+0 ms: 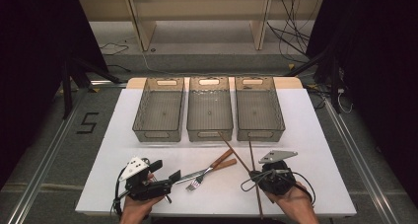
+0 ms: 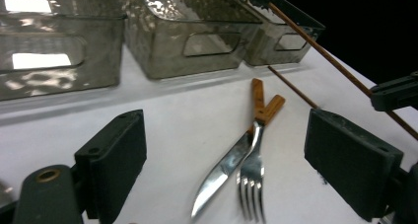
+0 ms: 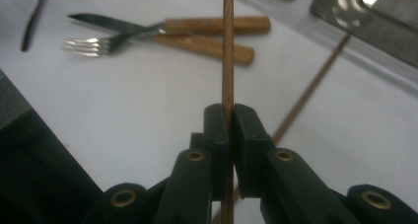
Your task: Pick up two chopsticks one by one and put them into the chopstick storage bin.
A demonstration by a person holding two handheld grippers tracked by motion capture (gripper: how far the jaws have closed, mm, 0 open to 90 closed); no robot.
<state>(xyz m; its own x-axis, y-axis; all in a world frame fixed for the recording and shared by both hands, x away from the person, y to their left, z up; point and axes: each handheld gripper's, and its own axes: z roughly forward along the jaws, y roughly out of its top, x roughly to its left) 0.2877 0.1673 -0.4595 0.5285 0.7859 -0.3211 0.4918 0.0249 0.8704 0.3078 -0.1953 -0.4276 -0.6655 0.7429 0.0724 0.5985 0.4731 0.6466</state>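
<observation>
My right gripper [image 1: 254,174] [image 3: 229,118] is shut on a thin brown chopstick [image 1: 252,155] [image 3: 227,46], which runs up between the jaws and points toward the bins. A second chopstick [image 1: 231,147] [image 3: 315,83] lies slantwise on the white table just left of it. A wooden-handled knife [image 1: 190,175] [image 2: 222,174] and fork [image 1: 193,185] [image 2: 251,184] lie crossed at the front middle. My left gripper [image 1: 165,170] [image 2: 231,160] is open just left of them, its jaws wide apart with the cutlery lying ahead between them, untouched.
Three clear grey bins [image 1: 157,135] [image 1: 209,134] [image 1: 260,133] stand side by side across the back of the white table [image 1: 315,150]. A thin dark object [image 3: 32,21] lies on the table beyond the fork. Shelving and cables are on the floor behind.
</observation>
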